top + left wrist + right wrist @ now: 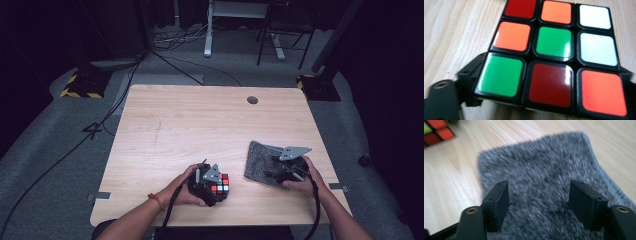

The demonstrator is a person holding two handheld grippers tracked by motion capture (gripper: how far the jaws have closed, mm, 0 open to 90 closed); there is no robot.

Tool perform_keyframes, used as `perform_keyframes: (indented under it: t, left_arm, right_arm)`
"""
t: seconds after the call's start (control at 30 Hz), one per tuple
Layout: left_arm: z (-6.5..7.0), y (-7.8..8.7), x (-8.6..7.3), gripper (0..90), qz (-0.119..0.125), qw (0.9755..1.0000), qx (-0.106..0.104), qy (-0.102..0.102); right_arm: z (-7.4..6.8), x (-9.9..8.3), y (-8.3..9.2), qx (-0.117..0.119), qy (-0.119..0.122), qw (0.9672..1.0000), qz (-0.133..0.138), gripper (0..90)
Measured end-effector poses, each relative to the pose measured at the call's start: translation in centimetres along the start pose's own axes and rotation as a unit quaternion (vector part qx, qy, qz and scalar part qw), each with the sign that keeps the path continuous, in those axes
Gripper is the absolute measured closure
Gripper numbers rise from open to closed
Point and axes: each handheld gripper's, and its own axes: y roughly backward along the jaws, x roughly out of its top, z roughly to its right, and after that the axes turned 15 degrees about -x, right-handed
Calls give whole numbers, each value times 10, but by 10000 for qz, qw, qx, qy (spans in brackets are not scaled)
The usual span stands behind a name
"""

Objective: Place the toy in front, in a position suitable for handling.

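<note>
left gripper (pixel 214 186) at the near edge of the wooden table (pixel 200 120) has its jaws set against both sides of the scrambled puzzle cube (pixel 554 55), gripping it, while farther right the right gripper (pixel 539 205) hangs open over the grey felt mat (pixel 541 170), pinching nothing.

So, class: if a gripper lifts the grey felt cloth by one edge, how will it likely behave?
The grey felt cloth looks thin and fuzzy, so it would probably droop rather than stay stiff. It lies flat on the table, so it seems light and unlikely to roll. Its fuzzy surface should resist slipping.
</note>
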Motion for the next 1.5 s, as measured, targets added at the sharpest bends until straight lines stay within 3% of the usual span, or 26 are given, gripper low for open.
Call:
perform_keyframes:
  t: [0.07, 0.17, 0.23, 0.53, 0.87, 0.97, 1.07, 1.2, 1.3, 1.5]
  left_arm:
    - [-1, 1, 0, 185, 24, 10000, -7, 10]
    - [-2, 3, -1, 300, 100, 9999, 7, -9]
    - [-3, 4, -2, 327, 126, 9999, -17, -15]
    - [-11, 12, -7, 332, 86, 9999, -5, -76]
    - [-22, 27, -19, 330, 104, 9999, 97, 52]
    - [-23, 31, -23, 294, 112, 9997, 178, 140]
    - [-24, 34, -26, 221, 85, 9994, 233, 245]
    - [-25, 36, -28, 175, 48, 9991, 292, 306]
    - [-25, 36, -28, 167, 38, 9990, 299, 319]
    - [-25, 35, -28, 152, 84, 9989, 323, 339]
  right_arm:
    - [2, -2, -6, 40, -55, 9999, -111, 315]
    - [1, -3, -12, 79, -60, 9998, -190, 304]
    - [0, -3, -13, 88, -66, 9997, -202, 307]
    - [-4, -4, -13, 171, -122, 9997, -160, 384]
    - [-29, 9, -15, 468, 247, 9986, -33, 497]
    - [-34, 12, -14, 364, 375, 9986, -80, 463]
    - [-33, 12, -13, 243, 404, 9989, -61, 347]
    - [-29, 12, -9, 207, 252, 9994, 79, 295]
    - [-26, 11, -12, 47, 233, 9997, -40, 260]
    - [-21, 7, -19, 326, 14, 9993, -166, 291]
